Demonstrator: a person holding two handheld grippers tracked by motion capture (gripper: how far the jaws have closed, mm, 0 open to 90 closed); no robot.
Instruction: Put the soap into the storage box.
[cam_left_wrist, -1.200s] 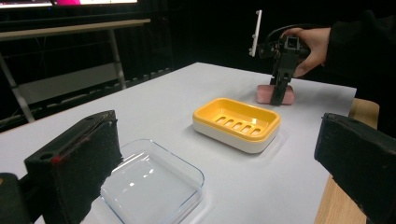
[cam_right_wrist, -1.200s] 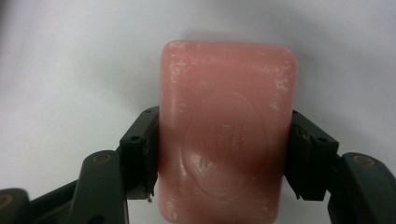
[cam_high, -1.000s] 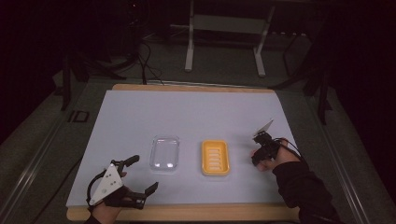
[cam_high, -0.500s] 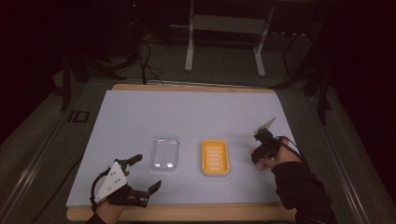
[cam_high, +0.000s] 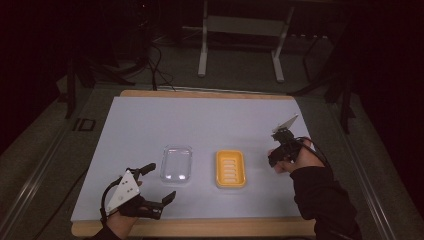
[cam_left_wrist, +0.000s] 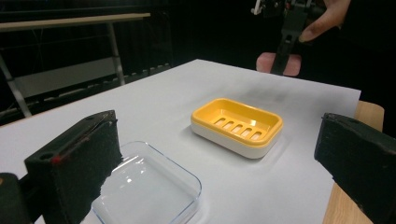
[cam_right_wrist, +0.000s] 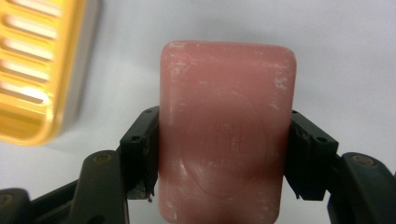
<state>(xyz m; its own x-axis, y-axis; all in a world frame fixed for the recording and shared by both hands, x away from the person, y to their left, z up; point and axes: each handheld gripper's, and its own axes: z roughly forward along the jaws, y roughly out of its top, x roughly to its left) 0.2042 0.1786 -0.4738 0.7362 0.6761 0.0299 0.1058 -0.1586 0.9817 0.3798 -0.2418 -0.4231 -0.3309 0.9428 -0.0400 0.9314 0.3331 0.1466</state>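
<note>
Observed a pink soap bar (cam_right_wrist: 227, 128): rounded-rectangle slab, matte and waxy, whitish scuffs along edges and corners, faint oval emboss on the broad face. Clamped across its short width by the right gripper (cam_right_wrist: 224, 154), black pads pressed flat against both long sides, near the bar's lower half; upper half projected past the pads. Long axis ran along the jaw direction, away from the hand; broad face turned toward the right gripper view's camera. Held clear of the pale, smooth table cover (cam_high: 200, 120), as seen in the left gripper view, where the bar (cam_left_wrist: 279, 64) hung below the right gripper (cam_left_wrist: 286, 46) at the far corner of the table. In the high view, right gripper (cam_high: 281, 150) located just right of the soap dish (cam_high: 230, 169). Dish: glossy yellow plastic insert, rounded rectangle, slotted floor, seated in a white base; long axis running away from the person. Beside it on the left, apart from it, a clear lid or tray (cam_high: 176, 163), transparent, rounded corners, glossy, lying flat. Left gripper (cam_high: 155, 182) near the front edge, jaws spread wide, nothing between the coarse black foam-like pads (cam_left_wrist: 86, 172); clear tray just ahead of them.
</note>
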